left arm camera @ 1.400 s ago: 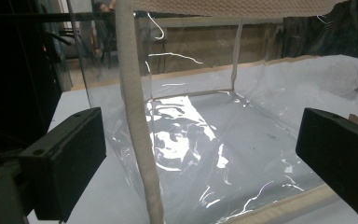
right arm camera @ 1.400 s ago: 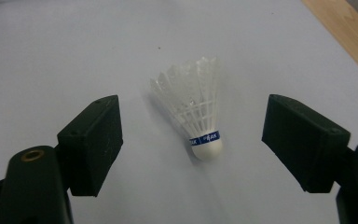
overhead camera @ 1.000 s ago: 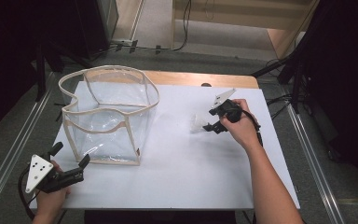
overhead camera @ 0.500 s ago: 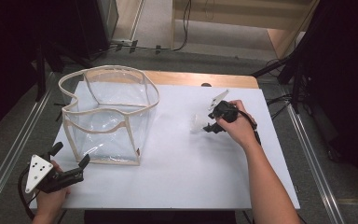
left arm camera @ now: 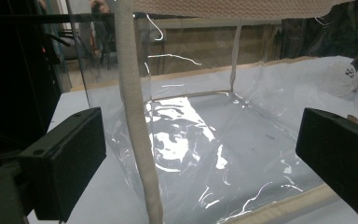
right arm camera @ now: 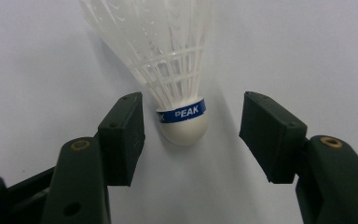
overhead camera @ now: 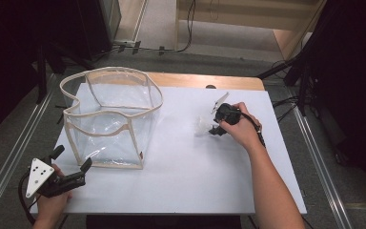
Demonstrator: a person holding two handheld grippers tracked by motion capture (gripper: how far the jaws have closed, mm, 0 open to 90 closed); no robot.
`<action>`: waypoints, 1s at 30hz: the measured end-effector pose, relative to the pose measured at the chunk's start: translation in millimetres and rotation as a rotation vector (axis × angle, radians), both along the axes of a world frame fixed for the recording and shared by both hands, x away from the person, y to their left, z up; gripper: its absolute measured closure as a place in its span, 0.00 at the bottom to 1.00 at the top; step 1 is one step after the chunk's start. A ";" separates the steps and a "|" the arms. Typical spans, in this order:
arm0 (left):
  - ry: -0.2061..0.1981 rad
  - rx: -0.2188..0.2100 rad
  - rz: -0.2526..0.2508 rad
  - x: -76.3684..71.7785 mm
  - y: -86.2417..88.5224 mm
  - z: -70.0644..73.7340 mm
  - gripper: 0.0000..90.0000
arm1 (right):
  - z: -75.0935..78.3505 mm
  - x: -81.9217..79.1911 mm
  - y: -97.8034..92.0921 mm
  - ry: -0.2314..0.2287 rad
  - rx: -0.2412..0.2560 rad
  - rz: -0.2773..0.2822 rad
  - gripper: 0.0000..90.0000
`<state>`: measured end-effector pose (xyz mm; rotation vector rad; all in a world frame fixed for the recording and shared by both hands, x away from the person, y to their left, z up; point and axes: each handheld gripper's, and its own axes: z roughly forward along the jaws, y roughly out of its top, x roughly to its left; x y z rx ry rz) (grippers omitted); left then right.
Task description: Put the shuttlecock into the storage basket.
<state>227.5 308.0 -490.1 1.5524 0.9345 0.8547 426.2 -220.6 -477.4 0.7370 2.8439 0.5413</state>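
Your white feathered shuttlecock (right arm camera: pixel 168 70) lies on the white table top (overhead camera: pixel 195 191), right of centre, its cork end between the spread jaws of your right gripper (right arm camera: pixel 191 126) and touching neither. The clear plastic bag with cream fabric edging (overhead camera: pixel 112 119) stands well apart on the left half. Your left gripper (overhead camera: pixel 69 164) sits just before its near left corner.

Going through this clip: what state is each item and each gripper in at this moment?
Shuttlecock: lying on the table, cork between the right gripper's open jaws, not yet gripped.
Clear bag: standing upright, top open, looks empty.
Right gripper: open, around the cork.
Left gripper: open, facing the bag's near corner, holding nothing.
Table: white top.
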 end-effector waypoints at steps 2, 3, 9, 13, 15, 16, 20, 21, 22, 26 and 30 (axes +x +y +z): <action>0.000 0.001 -0.001 0.1 0.0 0.0 0.03 | -0.6 0.6 0.2 0.007 -0.003 0.001 0.46; 0.000 0.000 -0.001 0.1 -0.1 0.0 0.03 | -1.3 0.8 0.9 0.009 -0.008 -0.002 0.47; 0.001 0.000 -0.002 0.1 -0.1 0.0 0.03 | -5.5 3.6 4.9 0.025 -0.012 0.016 0.50; 0.001 -0.001 -0.001 0.2 -0.1 0.0 0.03 | -7.8 5.5 6.9 0.044 -0.036 0.003 0.55; 0.001 -0.002 0.000 0.2 0.0 -0.1 0.03 | -8.0 6.9 6.0 0.057 -0.028 -0.005 0.58; 0.001 -0.002 0.000 0.2 0.0 0.0 0.03 | -7.6 7.2 5.9 0.060 -0.031 -0.015 0.60; 0.002 -0.001 -0.001 0.2 0.0 0.0 0.03 | -6.4 7.8 4.4 0.062 -0.028 -0.032 0.68; 0.001 0.000 -0.002 0.2 0.0 0.0 0.03 | -6.0 7.3 4.4 0.067 -0.029 -0.038 0.68; 0.001 -0.001 -0.001 0.2 0.0 0.0 0.03 | -6.0 7.3 4.4 0.067 -0.029 -0.038 0.68; 0.002 -0.001 -0.001 0.2 0.0 0.0 0.03 | -2.0 7.1 3.4 0.054 0.001 -0.037 0.68; 0.003 -0.001 -0.001 0.3 0.1 0.0 0.03 | 1.4 6.9 4.0 0.042 0.029 -0.040 0.68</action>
